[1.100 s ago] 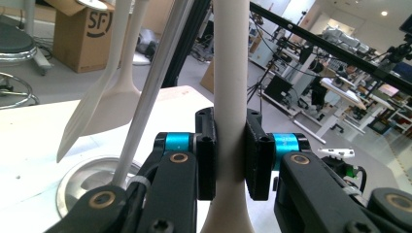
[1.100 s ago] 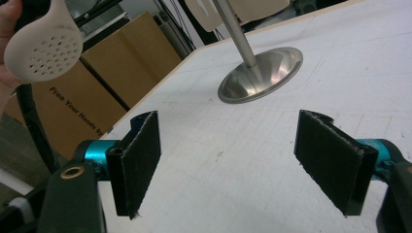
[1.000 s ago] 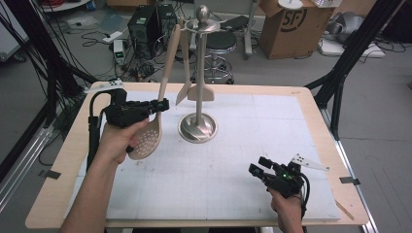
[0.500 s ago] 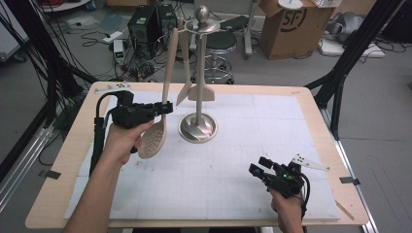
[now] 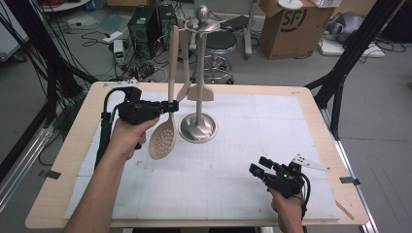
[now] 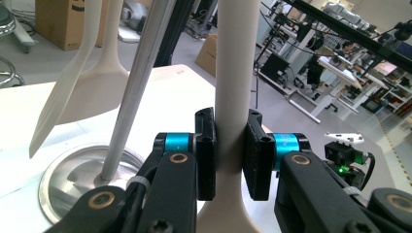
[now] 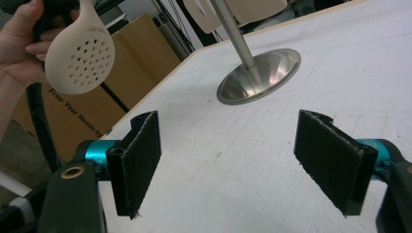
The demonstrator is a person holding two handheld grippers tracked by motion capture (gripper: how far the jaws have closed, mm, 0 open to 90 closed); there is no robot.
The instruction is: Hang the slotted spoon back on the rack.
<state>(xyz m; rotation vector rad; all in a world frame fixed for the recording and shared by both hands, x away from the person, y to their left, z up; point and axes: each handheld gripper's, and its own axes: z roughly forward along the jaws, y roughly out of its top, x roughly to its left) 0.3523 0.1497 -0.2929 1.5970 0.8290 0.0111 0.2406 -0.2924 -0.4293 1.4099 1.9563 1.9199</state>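
Observation:
A beige slotted spoon (image 5: 163, 138) hangs almost upright just left of the steel utensil stand (image 5: 197, 127), its bowl a little above the mat. My left gripper (image 5: 171, 106) is shut on the spoon's handle (image 6: 232, 73); its jaws have just been closing tighter on that handle, and both pads (image 6: 206, 155) press it. Whether the handle's top touches the stand's hooks I cannot tell. Two beige spatulas (image 5: 200, 92) hang from the stand. My right gripper (image 5: 256, 165) rests at the front right, open, with nothing between its pads (image 7: 138, 162); its view takes in the spoon's bowl (image 7: 80, 56) and the stand's base (image 7: 257, 77).
A white gridded mat (image 5: 233, 145) covers the wooden table (image 5: 82, 145). Behind the table stand a stool (image 5: 221, 48), a cardboard box (image 5: 286, 24) and cabled equipment (image 5: 143, 22). Black frame legs (image 5: 340, 82) rise at both sides.
My left hand has carried the spoon to the right, closer to the stand, and the spoon now hangs more upright. The right gripper has stayed put.

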